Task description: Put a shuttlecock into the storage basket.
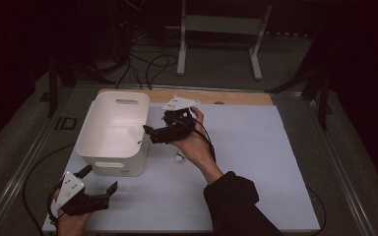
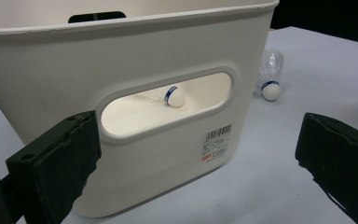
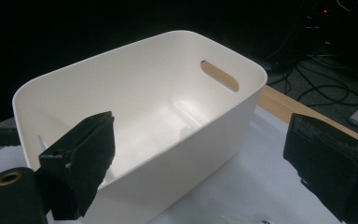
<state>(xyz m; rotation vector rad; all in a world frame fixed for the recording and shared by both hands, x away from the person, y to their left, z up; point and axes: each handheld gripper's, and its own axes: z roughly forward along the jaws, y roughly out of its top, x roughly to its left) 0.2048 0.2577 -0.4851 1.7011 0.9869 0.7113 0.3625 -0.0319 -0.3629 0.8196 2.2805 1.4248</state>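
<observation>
At the table's near edge, the left gripper (image 1: 100, 191) stood wide and empty. Beyond it, the white bin (image 1: 109, 167) held one shuttlecock (image 2: 174, 96); another shuttlecock (image 1: 179, 158) lay just beside. Farther off, the right gripper (image 1: 146, 132) gaped empty at the rim.

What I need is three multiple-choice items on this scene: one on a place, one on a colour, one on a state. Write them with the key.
1. The shuttlecock outside the bin lies:
A on the floor
B on the table beside the bin
C on the bin's rim

2. The band round its cork is:
A red
B green
C blue

3. The right gripper is:
A open and empty
B shut on the shuttlecock
C shut on the bin's rim

Key:
1 B, it rests on the white table by the bin's wall.
2 C, the left gripper view shows a blue stripe.
3 A, its jaws stand wide apart by the bin, gripping nothing.
</observation>
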